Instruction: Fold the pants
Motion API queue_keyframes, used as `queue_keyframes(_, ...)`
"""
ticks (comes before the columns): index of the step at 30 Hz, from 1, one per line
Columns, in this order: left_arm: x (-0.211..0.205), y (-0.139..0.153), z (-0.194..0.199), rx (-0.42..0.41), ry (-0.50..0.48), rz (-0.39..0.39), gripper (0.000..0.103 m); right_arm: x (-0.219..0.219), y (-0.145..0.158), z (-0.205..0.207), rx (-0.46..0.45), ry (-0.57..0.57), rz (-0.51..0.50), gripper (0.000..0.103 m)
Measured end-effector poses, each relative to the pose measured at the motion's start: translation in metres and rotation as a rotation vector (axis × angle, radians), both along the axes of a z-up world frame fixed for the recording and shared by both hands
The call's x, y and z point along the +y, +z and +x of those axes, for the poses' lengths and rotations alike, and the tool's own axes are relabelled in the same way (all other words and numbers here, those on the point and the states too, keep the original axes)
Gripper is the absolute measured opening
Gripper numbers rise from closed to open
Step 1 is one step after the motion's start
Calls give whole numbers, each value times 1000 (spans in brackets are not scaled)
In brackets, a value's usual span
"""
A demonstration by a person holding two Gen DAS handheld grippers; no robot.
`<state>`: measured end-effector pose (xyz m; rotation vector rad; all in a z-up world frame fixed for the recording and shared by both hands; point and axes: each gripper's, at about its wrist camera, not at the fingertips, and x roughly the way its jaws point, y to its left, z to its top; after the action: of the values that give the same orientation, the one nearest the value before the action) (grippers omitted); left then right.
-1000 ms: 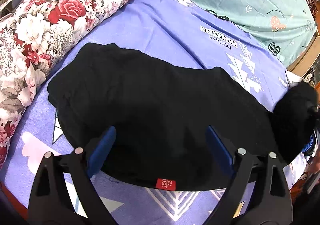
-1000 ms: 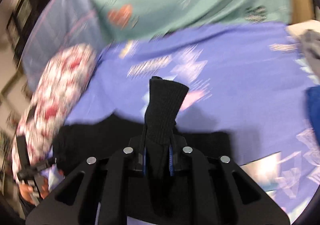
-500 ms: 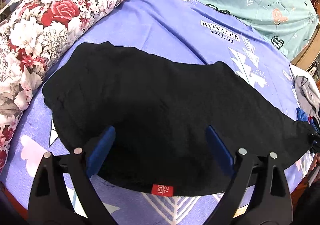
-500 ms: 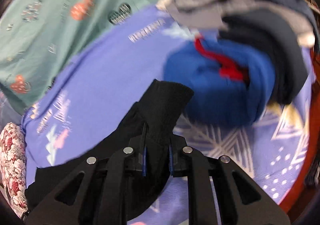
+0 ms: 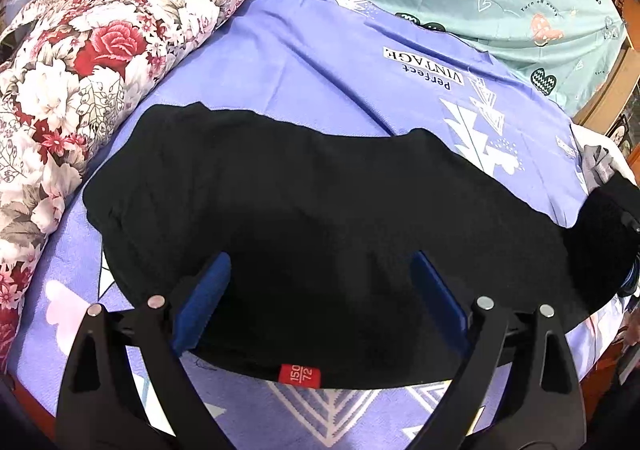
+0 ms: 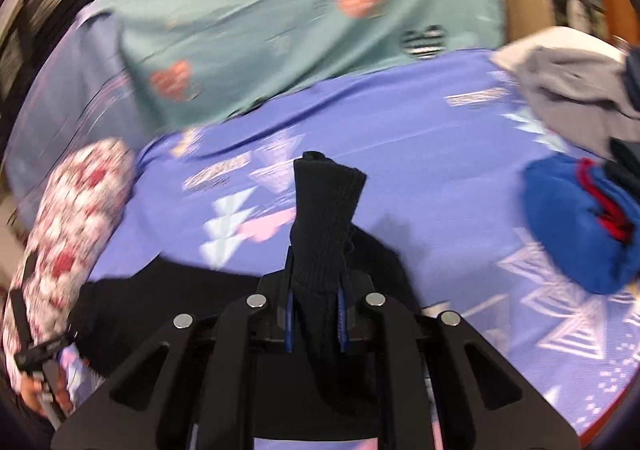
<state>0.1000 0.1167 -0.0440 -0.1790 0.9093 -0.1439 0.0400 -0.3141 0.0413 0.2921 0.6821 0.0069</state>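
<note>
Hovering wide open over the waistband beside the red size tag, the left gripper pinned nothing. The black pants lay beyond that tag on the purple sheet. Past them, the right gripper clamped the ribbed cuff; a fast swing could probably drag the unweighted waist askew or slip the cuff free.

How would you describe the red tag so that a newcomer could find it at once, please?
Start at the purple bedsheet and find the black pants spread across it. On their near hem sits the red tag, the only red patch on the black cloth, bearing small numbers.
</note>
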Motion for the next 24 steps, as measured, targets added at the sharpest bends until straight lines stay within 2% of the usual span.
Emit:
queue_keyframes(10,14,-5,-3,5,19,-29,93,90,-27,38,80,218,-17,16)
queue_keyframes(18,19,-9,-2,10,31,-49,93,123,-43,44,125,279,-50,16)
queue_keyframes(24,16,-10,-1,11,23,-49,93,150,-52,43,142,339,-120,16)
